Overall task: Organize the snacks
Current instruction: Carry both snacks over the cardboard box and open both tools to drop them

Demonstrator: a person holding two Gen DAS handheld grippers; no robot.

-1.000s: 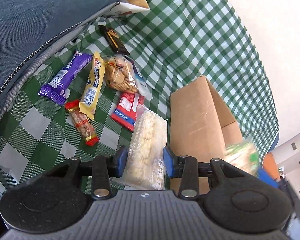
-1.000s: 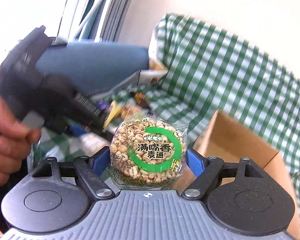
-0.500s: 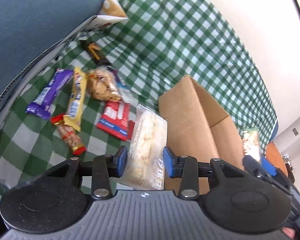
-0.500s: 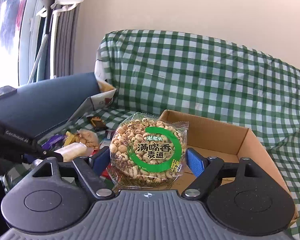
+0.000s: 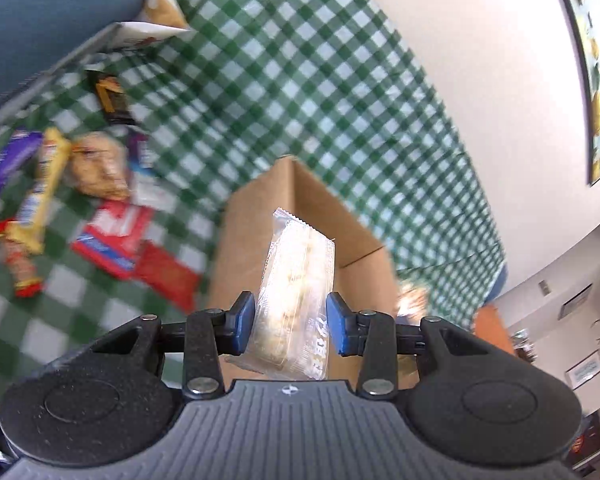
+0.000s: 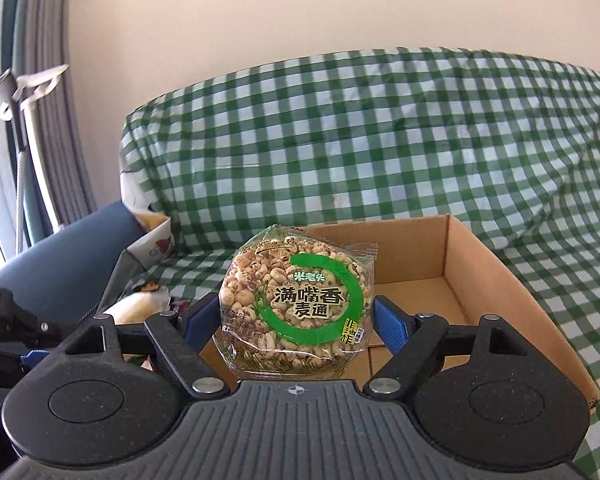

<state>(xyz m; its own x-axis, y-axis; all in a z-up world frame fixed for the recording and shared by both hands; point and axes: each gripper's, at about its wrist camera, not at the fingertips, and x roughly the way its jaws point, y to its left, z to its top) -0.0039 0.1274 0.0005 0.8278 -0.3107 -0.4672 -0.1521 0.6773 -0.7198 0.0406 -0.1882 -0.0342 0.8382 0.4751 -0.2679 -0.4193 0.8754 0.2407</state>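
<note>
My left gripper (image 5: 290, 326) is shut on a clear pack of pale crackers (image 5: 296, 276) and holds it in the air over the near side of the open cardboard box (image 5: 256, 224). My right gripper (image 6: 296, 322) is shut on a round puffed-grain cake in a green-ringed wrapper (image 6: 298, 300), in front of the same box (image 6: 496, 280), which looks empty inside. Loose snacks lie on the green checked cloth left of the box: a red packet (image 5: 112, 236), a yellow bar (image 5: 40, 196), a purple bar (image 5: 4, 168), a cookie bag (image 5: 98, 170), a dark bar (image 5: 110, 96).
The green checked cloth (image 6: 380, 140) covers a sofa seat and back. A blue cushion (image 5: 40, 8) lies at the left with a small paper bag (image 5: 156, 20) beside it. The left gripper's body (image 6: 4, 328) shows at the left edge of the right wrist view.
My left gripper has lifted the cracker pack off the cloth and carried it right, over the box. My right gripper has swung with the grain cake to face the box's open inside.
</note>
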